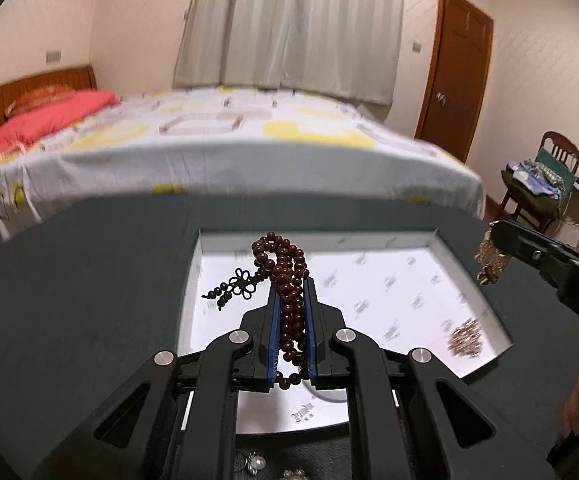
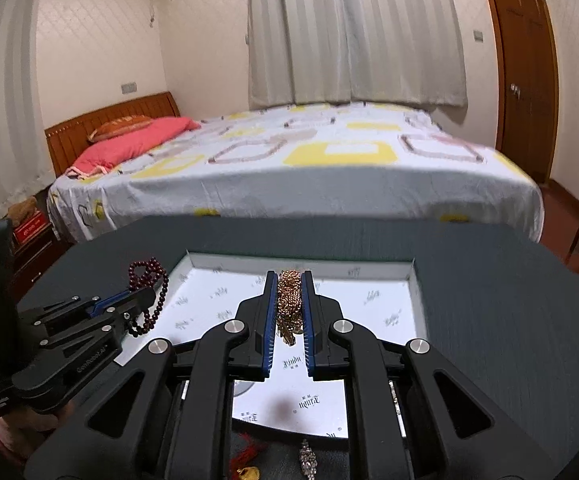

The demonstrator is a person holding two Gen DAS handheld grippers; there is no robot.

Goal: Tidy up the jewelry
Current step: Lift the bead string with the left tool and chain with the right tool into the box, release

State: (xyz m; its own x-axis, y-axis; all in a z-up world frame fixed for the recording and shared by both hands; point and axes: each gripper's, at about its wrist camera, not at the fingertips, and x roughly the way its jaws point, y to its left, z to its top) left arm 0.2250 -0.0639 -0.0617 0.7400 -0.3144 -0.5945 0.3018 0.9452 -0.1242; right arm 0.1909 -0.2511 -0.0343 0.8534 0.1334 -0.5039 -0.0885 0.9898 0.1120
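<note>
My left gripper (image 1: 292, 280) is shut on a dark red bead bracelet (image 1: 289, 276) with a black knotted tassel (image 1: 241, 286), held above the left part of a white box (image 1: 469, 300). In the right wrist view it shows at the left (image 2: 145, 298), with the beads (image 2: 149, 276) hanging from it. My right gripper (image 2: 289, 276) is shut on a gold chain (image 2: 289, 300), held above the middle of the box (image 2: 369, 296). In the left wrist view the right gripper (image 1: 497, 240) shows at the right with the chain (image 1: 491, 260) dangling. A small gold-coloured heap (image 1: 465, 340) lies in the box's right corner.
The box sits on a dark grey table (image 1: 69, 280). More jewelry lies near me under the grippers: silver pieces (image 1: 255, 462), a red tassel (image 2: 245, 454) and a sparkly piece (image 2: 307, 460). A bed (image 2: 289, 168) stands beyond the table, a chair (image 1: 537, 188) at the right.
</note>
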